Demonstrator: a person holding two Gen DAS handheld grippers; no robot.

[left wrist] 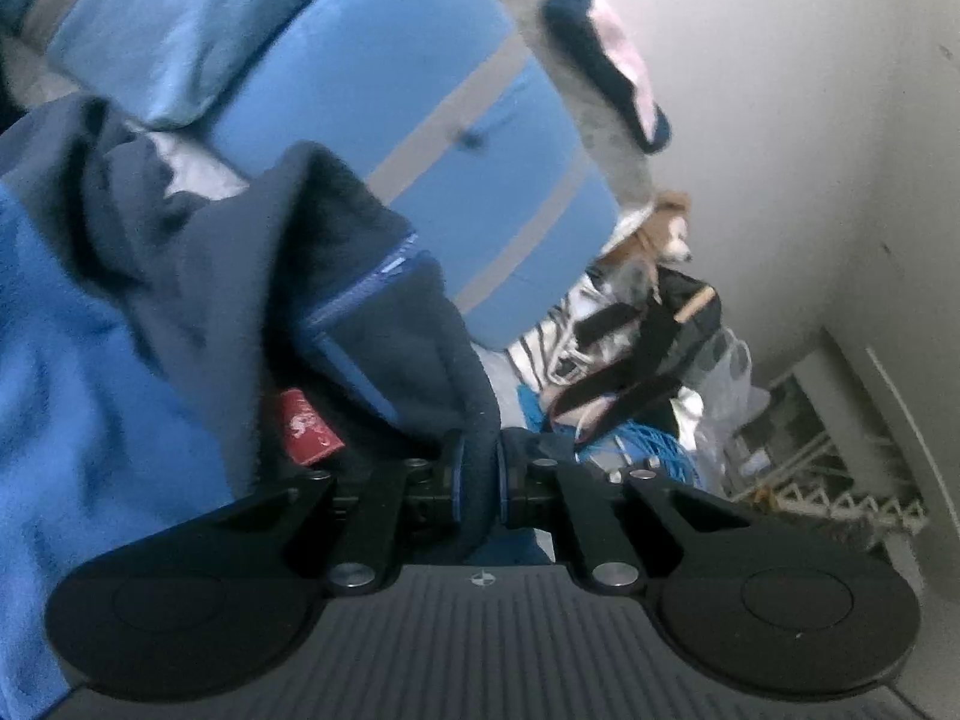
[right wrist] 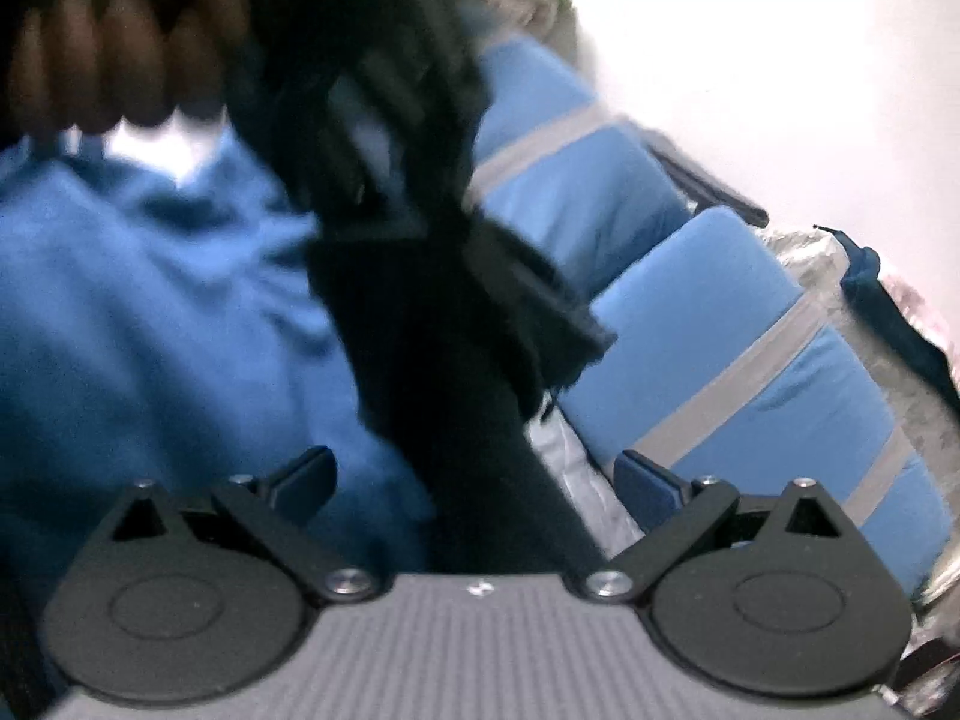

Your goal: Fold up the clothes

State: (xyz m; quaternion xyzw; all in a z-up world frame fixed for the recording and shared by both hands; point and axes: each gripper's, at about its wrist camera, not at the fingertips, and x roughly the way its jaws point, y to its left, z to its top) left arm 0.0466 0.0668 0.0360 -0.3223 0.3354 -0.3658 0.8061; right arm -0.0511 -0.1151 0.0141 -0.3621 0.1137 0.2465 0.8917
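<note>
**Navy fleece pinched on the left, loose on the right**

The left gripper (left wrist: 477, 489) has its jaws closed tight on a fold of the fleece (left wrist: 336, 276), a thick navy garment with a napped, matte pile, a blue zip (left wrist: 354, 294) along one edge and a red tag (left wrist: 306, 426) just beside the pinch; the cloth bunches upward from the grip in soft ridges; under it lies a brighter blue blanket (left wrist: 78, 324), plush and rumpled, on what seems a bed, with striped blue pillows (left wrist: 456, 102) behind; the right gripper (right wrist: 474, 480) has its jaws spread wide and holds nothing, though a dark strip of the fleece (right wrist: 444, 360) runs between them; that view is blurred, and a hand (right wrist: 114, 54) shows at its top left; I judge the garment is mid-handling, lifted by one edge, not yet a flat fold; a next move would likely need the right jaws to take a matching edge, so the bulky pile can be drawn taut and laid even.
</note>
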